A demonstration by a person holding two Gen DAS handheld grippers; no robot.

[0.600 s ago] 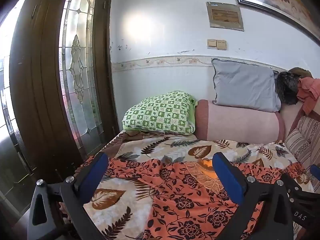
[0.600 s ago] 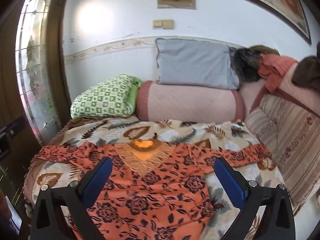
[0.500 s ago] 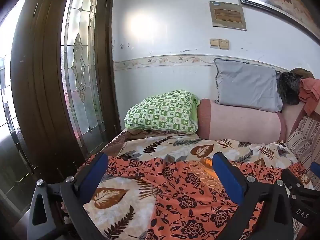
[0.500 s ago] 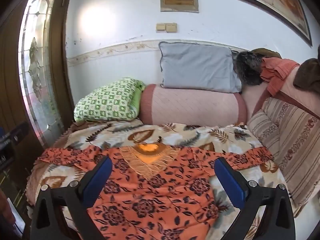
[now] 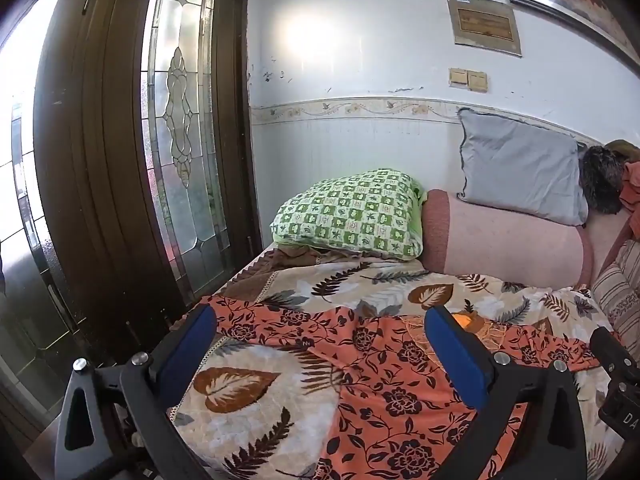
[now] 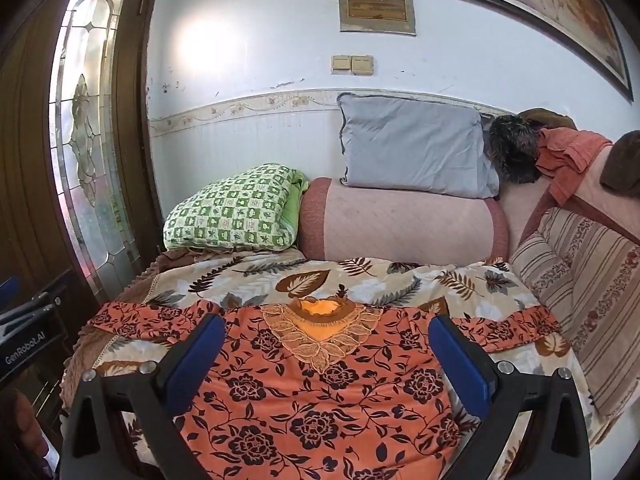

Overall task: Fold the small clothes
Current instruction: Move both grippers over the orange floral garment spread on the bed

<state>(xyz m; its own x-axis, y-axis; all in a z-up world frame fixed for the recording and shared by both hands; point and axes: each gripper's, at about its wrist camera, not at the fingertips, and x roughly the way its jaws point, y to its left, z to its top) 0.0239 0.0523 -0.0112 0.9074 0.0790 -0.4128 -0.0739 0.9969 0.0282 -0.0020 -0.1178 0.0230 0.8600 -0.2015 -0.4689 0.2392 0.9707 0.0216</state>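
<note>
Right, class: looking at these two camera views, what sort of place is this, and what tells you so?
Probably a room in a home. A daybed or sofa with a leaf-print blanket carries pillows and a bolster; a framed picture hangs above, beside a wooden door.

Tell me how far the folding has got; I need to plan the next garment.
Done: the orange floral top lies spread flat on the leaf-print blanket, both sleeves out. In hand: nothing; the left gripper and right gripper hover open above it. Left: every fold, since no crease shows yet.
</note>
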